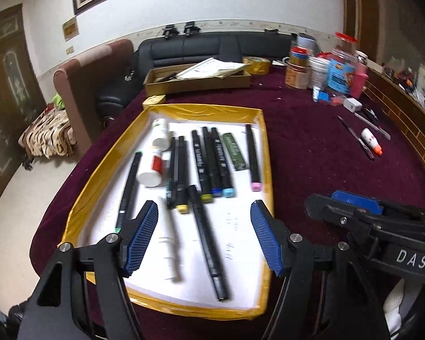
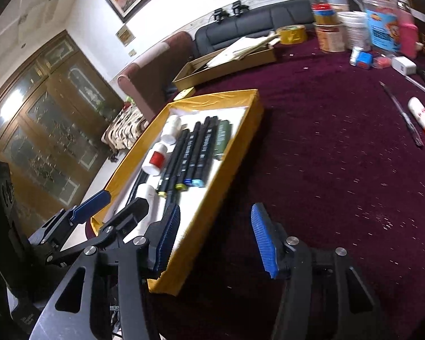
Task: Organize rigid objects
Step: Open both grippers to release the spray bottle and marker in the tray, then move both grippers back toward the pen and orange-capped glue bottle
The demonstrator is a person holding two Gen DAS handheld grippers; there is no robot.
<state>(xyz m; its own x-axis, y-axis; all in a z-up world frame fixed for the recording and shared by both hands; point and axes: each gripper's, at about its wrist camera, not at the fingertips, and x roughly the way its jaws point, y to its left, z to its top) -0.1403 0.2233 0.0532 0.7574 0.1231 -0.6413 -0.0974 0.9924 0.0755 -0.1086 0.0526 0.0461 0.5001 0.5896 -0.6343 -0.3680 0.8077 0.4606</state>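
A yellow-rimmed tray [image 1: 265,147] with a white floor sits on the maroon table; it also shows in the right wrist view [image 2: 240,144]. It holds several black markers [image 1: 211,161], a long black pen [image 1: 208,243], white bottles [image 1: 153,167] and a green lighter [image 1: 235,151]. My left gripper [image 1: 204,238] is open and empty, low over the tray's near end, above the long pen. My right gripper [image 2: 215,240] is open and empty over the tray's near right corner; it also shows in the left wrist view [image 1: 354,206].
On the cloth to the right lie a white glue bottle with an orange tip [image 2: 422,117], a thin dark pen [image 2: 402,114] and a ruler [image 1: 374,126]. Jars, cups and tape rolls [image 1: 325,65] stand at the back right. A cardboard box [image 1: 198,80] sits behind the tray.
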